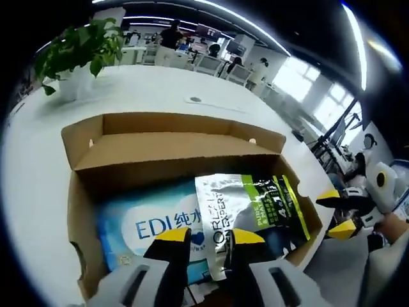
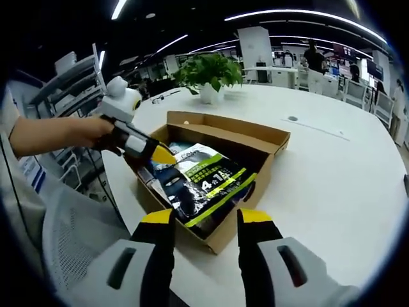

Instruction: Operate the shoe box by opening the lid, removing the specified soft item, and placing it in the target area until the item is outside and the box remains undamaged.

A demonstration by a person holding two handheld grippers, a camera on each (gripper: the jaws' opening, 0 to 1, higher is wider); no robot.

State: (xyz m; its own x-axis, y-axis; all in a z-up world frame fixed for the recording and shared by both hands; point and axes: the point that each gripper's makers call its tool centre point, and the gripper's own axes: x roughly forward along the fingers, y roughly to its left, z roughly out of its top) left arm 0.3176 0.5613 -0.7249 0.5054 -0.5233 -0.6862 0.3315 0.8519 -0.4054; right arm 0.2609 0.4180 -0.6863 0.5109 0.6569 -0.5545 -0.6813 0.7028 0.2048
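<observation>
I see the open shoe box [image 2: 217, 166] on a white table [image 2: 332, 173] in a bright office; both my grippers [image 1: 209, 236] [image 2: 206, 217] gape empty.

"EDI" on the blue pack [image 1: 150, 224]; "EXPERT" on the silver pouch [image 1: 246, 208].

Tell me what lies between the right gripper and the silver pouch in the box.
In the right gripper view: bare white table, then the box's near cardboard wall.

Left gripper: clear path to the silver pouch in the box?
Probably yes. The lid is folded back, the silver pouch lies on top, and the left gripper hangs open right over its edge with nothing between.
</observation>
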